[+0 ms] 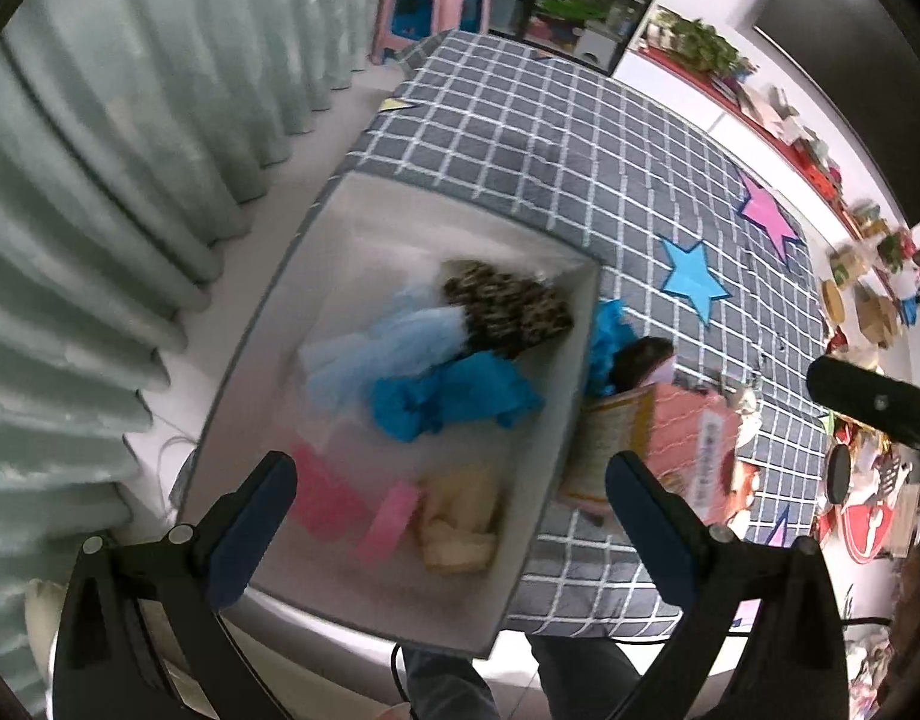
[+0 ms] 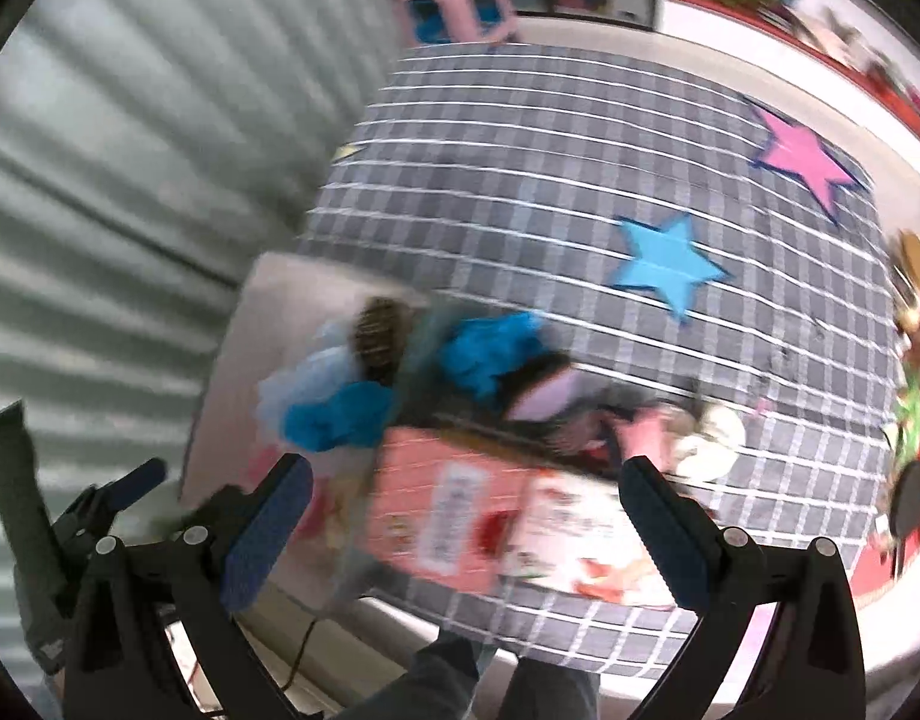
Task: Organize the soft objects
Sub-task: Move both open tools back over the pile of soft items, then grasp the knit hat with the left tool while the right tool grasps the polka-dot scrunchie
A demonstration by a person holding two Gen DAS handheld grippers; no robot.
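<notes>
A white storage box (image 1: 315, 276) stands at the left edge of the grey checked table. Inside lie a leopard-print cloth (image 1: 508, 309), pale blue tulle (image 1: 369, 354), a bright blue cloth (image 1: 453, 399), a pink item (image 1: 339, 498) and a cream cloth (image 1: 460, 522). Another blue cloth (image 1: 610, 342) and a dark item (image 1: 640, 357) lie just outside the box's right wall. My left gripper (image 1: 450, 492) is open and empty above the box. My right gripper (image 2: 466, 498) is open and empty above a pink picture book (image 2: 460, 510). The right wrist view is blurred.
The pink picture book (image 1: 670, 450) lies beside the box. Blue (image 1: 694, 279) and pink (image 1: 769, 216) star patches mark the tablecloth. Toys crowd the table's right edge (image 1: 868, 492). Green curtains (image 1: 99, 180) hang to the left. A pink stool (image 1: 435, 6) stands behind.
</notes>
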